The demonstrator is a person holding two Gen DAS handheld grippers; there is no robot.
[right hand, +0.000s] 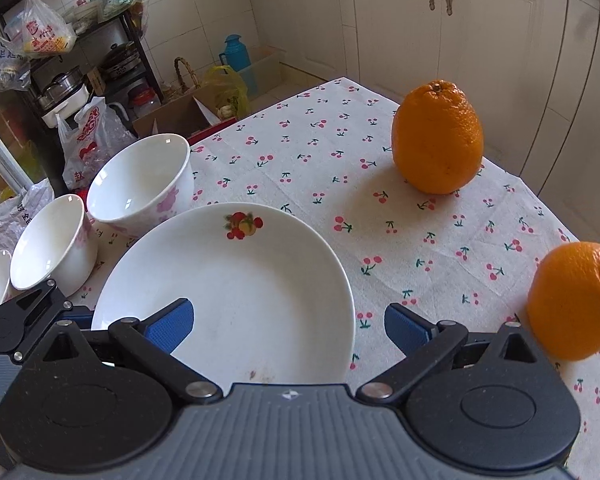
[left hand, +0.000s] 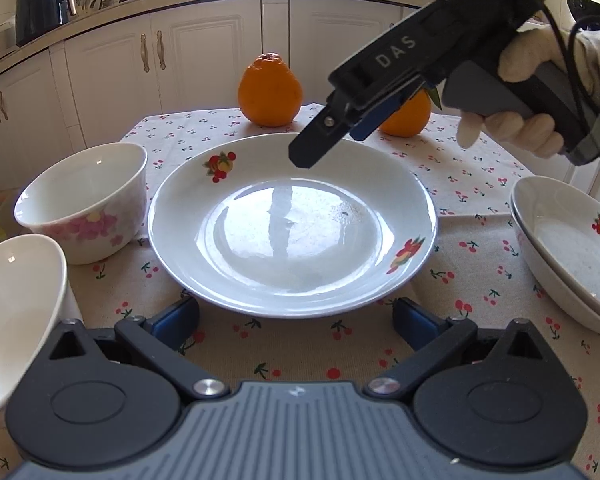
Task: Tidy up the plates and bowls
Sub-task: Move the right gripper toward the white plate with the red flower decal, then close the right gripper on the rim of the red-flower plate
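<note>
Above the plate (left hand: 292, 236), right hand-held gripper (right hand: 288, 320) tilts down, jaws spread; left hand-held gripper (left hand: 296, 316) likewise spread.

cherry-print tablecloth (left hand: 452, 168) bears plate (left hand: 292, 228), bowls (left hand: 84, 200), oranges (left hand: 270, 90).
</note>
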